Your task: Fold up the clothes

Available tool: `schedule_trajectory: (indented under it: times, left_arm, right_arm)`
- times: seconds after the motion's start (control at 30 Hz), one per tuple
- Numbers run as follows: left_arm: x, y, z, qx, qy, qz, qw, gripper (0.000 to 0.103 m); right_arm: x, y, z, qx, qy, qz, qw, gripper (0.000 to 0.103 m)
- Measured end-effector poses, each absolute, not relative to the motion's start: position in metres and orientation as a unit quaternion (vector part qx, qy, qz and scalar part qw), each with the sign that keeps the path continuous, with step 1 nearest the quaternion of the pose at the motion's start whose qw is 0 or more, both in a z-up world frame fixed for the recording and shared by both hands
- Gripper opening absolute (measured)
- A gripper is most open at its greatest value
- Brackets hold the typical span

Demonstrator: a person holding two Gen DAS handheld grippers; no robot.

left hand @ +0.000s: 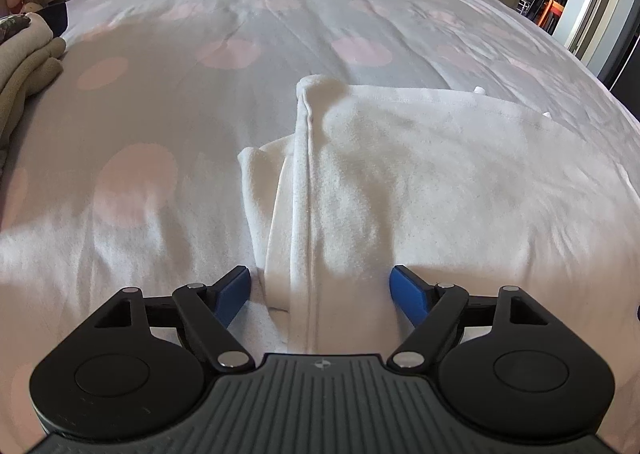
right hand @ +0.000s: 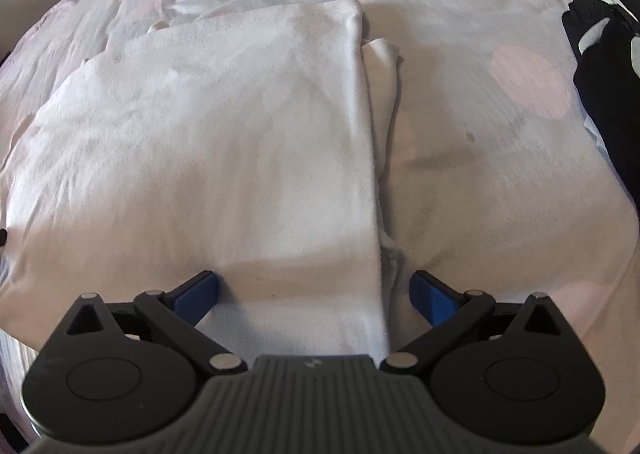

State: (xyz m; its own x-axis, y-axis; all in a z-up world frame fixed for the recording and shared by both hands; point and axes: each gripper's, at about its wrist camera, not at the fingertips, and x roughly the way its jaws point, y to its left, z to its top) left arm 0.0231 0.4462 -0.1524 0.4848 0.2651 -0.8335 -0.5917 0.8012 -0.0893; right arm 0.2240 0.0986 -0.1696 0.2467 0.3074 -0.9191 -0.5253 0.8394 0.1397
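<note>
With both the left gripper and right gripper spread wide and empty over the white garment on the bed, we should pinch its six-o'clock edge corners evenly before folding toward twelve.

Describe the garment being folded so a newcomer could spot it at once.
Start from the bedspread, pale with big pink dots. At its near edge lies the white garment, partly folded, a long seam down one side. Unlike the beige pile and black clothing, it is plain white.
</note>
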Motion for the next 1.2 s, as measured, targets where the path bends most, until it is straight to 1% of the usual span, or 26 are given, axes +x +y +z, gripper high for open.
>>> schedule_trajectory:
  times: [0.07, 0.1, 0.13, 0.27, 0.3, 0.4, 0.43, 0.53, 0.63, 0.9, 0.93, 0.97, 1.0, 1.03, 1.07, 1.1, 1.2]
  left_arm:
    - [0.023, 0.446, -0.148, -0.181, 0.439, 0.257, 0.842, 0.076]
    - [0.023, 0.446, -0.145, -0.177, 0.437, 0.260, 0.843, 0.072]
    - [0.022, 0.445, -0.140, -0.171, 0.429, 0.266, 0.846, 0.071]
    - [0.023, 0.439, -0.115, -0.149, 0.385, 0.274, 0.868, 0.072]
    - [0.025, 0.438, -0.109, -0.143, 0.376, 0.271, 0.875, 0.075]
    - [0.040, 0.438, -0.098, -0.134, 0.350, 0.264, 0.888, 0.075]
    - [0.045, 0.439, -0.097, -0.139, 0.338, 0.265, 0.892, 0.075]
    - [0.055, 0.448, -0.102, -0.165, 0.316, 0.272, 0.894, 0.075]
    - [0.058, 0.458, -0.113, -0.191, 0.318, 0.274, 0.887, 0.075]
    - [0.065, 0.468, -0.128, -0.171, 0.340, 0.256, 0.889, 0.075]
    - [0.066, 0.469, -0.129, -0.169, 0.343, 0.261, 0.886, 0.075]
    - [0.067, 0.469, -0.132, -0.165, 0.346, 0.264, 0.885, 0.075]
    - [0.068, 0.470, -0.134, -0.161, 0.350, 0.264, 0.884, 0.075]
    - [0.069, 0.471, -0.136, -0.160, 0.355, 0.264, 0.882, 0.075]
    - [0.070, 0.472, -0.138, -0.160, 0.360, 0.264, 0.880, 0.075]
    - [0.070, 0.473, -0.139, -0.159, 0.365, 0.266, 0.878, 0.075]
    - [0.071, 0.476, -0.142, -0.159, 0.373, 0.268, 0.874, 0.075]
  right_arm:
    - [0.224, 0.097, -0.169, -0.097, 0.552, 0.265, 0.785, 0.103]
    - [0.224, 0.095, -0.168, -0.091, 0.552, 0.265, 0.786, 0.103]
    - [0.225, 0.093, -0.168, -0.085, 0.551, 0.265, 0.787, 0.103]
    - [0.227, 0.084, -0.154, -0.055, 0.533, 0.263, 0.803, 0.102]
    - [0.227, 0.083, -0.147, -0.052, 0.513, 0.261, 0.816, 0.102]
    - [0.231, 0.083, -0.131, -0.053, 0.462, 0.254, 0.848, 0.102]
    - [0.234, 0.084, -0.126, -0.056, 0.451, 0.253, 0.854, 0.102]
    - [0.248, 0.087, -0.122, -0.052, 0.452, 0.276, 0.847, 0.102]
    - [0.265, 0.092, -0.121, -0.043, 0.456, 0.290, 0.840, 0.102]
    - [0.319, 0.089, -0.106, 0.005, 0.454, 0.265, 0.850, 0.101]
    - [0.326, 0.089, -0.104, 0.010, 0.453, 0.265, 0.851, 0.099]
    - [0.331, 0.090, -0.105, 0.012, 0.455, 0.265, 0.850, 0.091]
    - [0.337, 0.090, -0.105, 0.014, 0.457, 0.266, 0.849, 0.080]
    - [0.342, 0.092, -0.108, 0.017, 0.462, 0.266, 0.846, 0.076]
    - [0.346, 0.094, -0.112, 0.020, 0.469, 0.269, 0.841, 0.069]
    - [0.350, 0.096, -0.115, 0.023, 0.477, 0.272, 0.836, 0.066]
    - [0.352, 0.102, -0.127, 0.026, 0.492, 0.287, 0.822, 0.065]
